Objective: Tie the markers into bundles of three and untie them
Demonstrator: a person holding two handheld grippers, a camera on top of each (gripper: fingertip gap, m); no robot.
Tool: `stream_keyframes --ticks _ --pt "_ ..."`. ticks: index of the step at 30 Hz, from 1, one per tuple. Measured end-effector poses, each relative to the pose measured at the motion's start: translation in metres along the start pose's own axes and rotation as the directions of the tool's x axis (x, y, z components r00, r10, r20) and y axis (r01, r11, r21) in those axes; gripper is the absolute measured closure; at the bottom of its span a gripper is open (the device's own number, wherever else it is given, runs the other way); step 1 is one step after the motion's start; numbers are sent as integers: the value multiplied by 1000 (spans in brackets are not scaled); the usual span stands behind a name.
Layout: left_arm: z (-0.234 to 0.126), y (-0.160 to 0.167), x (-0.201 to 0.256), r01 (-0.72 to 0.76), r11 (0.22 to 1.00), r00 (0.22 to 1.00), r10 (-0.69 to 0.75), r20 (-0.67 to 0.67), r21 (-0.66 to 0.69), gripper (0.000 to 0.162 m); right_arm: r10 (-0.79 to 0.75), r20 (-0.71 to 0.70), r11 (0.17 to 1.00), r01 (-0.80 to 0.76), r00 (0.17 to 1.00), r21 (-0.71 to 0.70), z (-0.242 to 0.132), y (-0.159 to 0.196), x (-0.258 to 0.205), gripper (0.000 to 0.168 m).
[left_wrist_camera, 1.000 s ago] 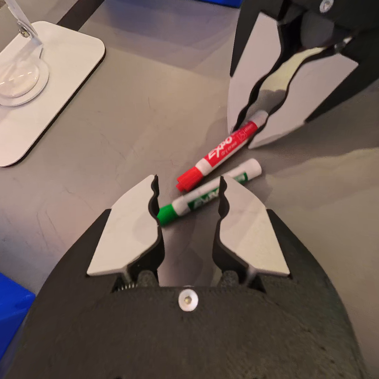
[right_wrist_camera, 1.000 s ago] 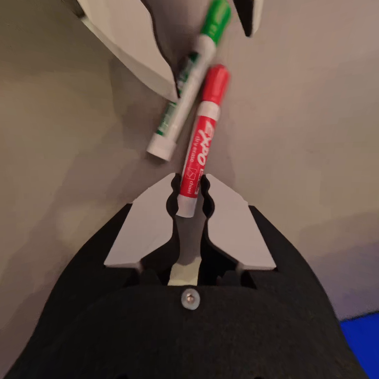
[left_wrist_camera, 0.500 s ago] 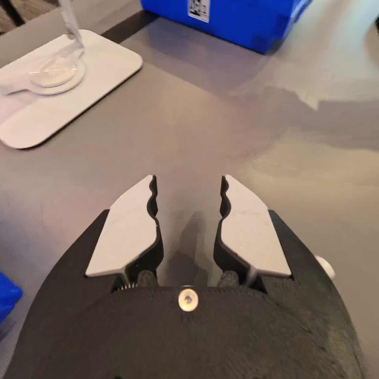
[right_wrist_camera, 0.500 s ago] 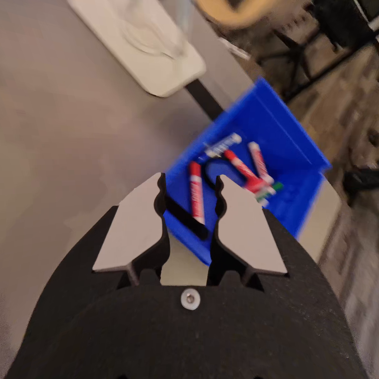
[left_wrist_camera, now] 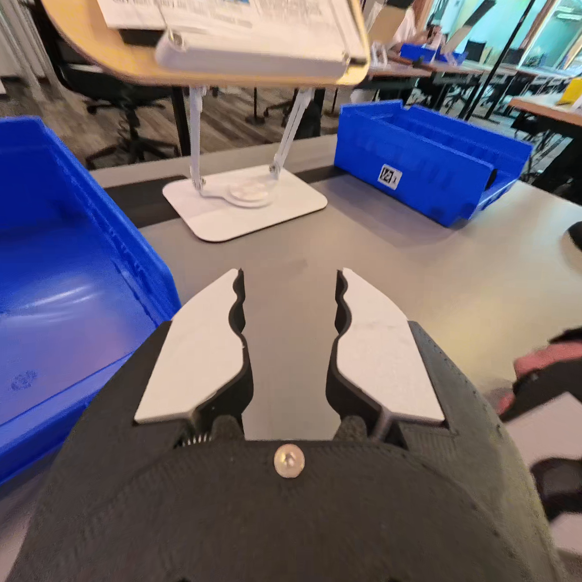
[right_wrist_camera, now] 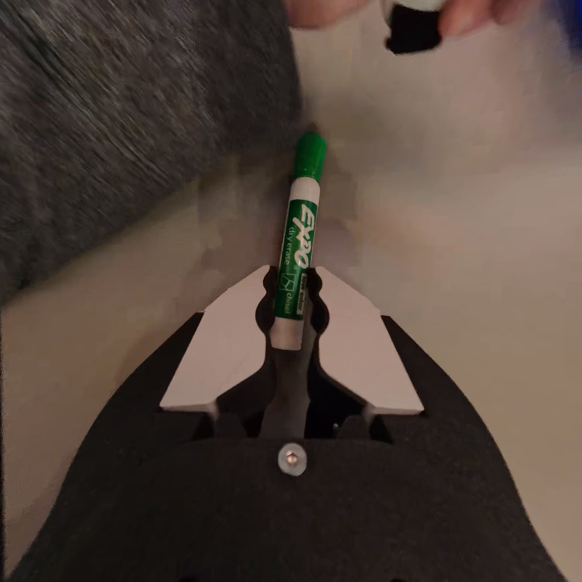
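My right gripper (right_wrist_camera: pixel 291 271) is shut on the rear end of a green marker (right_wrist_camera: pixel 302 226), which points forward over the grey table with its green cap away from me. My left gripper (left_wrist_camera: pixel 289 277) is open and empty above the grey table (left_wrist_camera: pixel 409 283). No marker shows in the left wrist view. A grey sleeve (right_wrist_camera: pixel 126 110) fills the upper left of the right wrist view, and a hand (right_wrist_camera: pixel 456 15) shows blurred at the top edge.
A blue bin (left_wrist_camera: pixel 63 283) stands close on the left. A second blue bin (left_wrist_camera: pixel 425 163) stands at the back right. A white stand base (left_wrist_camera: pixel 245 201) with a raised board (left_wrist_camera: pixel 252 37) is at the back middle. A hand (left_wrist_camera: pixel 551 365) shows at the right edge.
The right gripper let go of the red marker, was open over a bin of markers, and now is shut on the green marker. The left gripper rose and tilted up, still open.
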State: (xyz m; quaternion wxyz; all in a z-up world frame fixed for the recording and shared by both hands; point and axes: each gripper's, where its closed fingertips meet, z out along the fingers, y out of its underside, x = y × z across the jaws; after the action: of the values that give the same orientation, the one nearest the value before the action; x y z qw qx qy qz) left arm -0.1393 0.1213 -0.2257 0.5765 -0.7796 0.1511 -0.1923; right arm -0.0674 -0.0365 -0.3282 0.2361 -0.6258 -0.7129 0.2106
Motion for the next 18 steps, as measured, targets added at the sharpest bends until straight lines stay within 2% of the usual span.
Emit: stream_keyframes --ticks 1,3,5,8,10,13,15,16,18 --pt "-2 -3 2 -10 1000 1000 10 -8 10 108 9 -27 1000 -8 1000 21 -10 5 10 150" --pt "-1 0 -1 -51 999 998 51 29 -20 105 54 -137 995 -41 989 93 -51 14 46 150" --pt "2 3 1 -92 995 995 94 43 -49 103 126 -323 984 -77 938 159 -114 35 102 150" --pt "8 2 -2 -132 989 986 138 99 -61 101 311 -556 944 -184 771 274 -220 91 192 150" --pt "10 5 -9 -158 984 972 171 162 -86 100 390 -644 920 -247 658 305 -270 135 233 149" --pt "13 5 -14 -182 979 957 197 211 -90 100 486 -668 872 -365 564 325 -292 191 273 149" --pt "11 -1 -17 -206 976 944 216 251 -65 101 501 -692 847 -458 520 268 -286 226 287 123" --pt "10 -3 -19 -209 977 938 215 272 -52 101 506 -693 839 -480 514 257 -284 235 289 118" --pt "11 0 -29 -181 982 929 191 316 -63 98 536 -659 836 -439 528 328 -284 226 283 121"
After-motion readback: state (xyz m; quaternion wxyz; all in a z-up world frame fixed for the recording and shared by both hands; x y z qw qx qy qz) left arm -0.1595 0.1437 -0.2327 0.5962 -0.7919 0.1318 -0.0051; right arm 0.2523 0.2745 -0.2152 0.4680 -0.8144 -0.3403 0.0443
